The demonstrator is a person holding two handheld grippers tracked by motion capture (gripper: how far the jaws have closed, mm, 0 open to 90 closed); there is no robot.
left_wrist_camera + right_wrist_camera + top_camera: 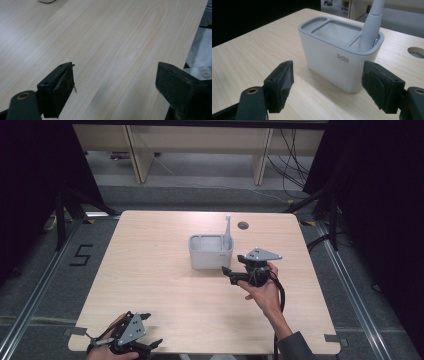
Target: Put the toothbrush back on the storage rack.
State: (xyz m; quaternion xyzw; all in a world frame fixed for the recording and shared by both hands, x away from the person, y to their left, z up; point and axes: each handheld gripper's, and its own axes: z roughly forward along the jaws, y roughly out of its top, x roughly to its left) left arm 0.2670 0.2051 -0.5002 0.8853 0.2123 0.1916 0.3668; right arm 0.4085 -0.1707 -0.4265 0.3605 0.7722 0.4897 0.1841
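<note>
The white 3-compartment holder (210, 252) stands mid-table (150, 285), a toothbrush handle (372, 25), probably, upright in its end slot. Beside it, the right gripper (328, 87) gapes wide, empty; this close view reveals "bdo" lettering. Well away, the left gripper (115, 85) spreads wide over bare wood.

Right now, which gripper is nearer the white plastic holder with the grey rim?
Right. The right gripper sits just beside the white plastic holder, jaws open; the left gripper rests far off at the table's near edge.

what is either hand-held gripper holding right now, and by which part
Nothing is held. The right hand-held gripper stands open just short of the white holder, where a toothbrush handle already stands. The left hand-held gripper is open over bare table.
</note>
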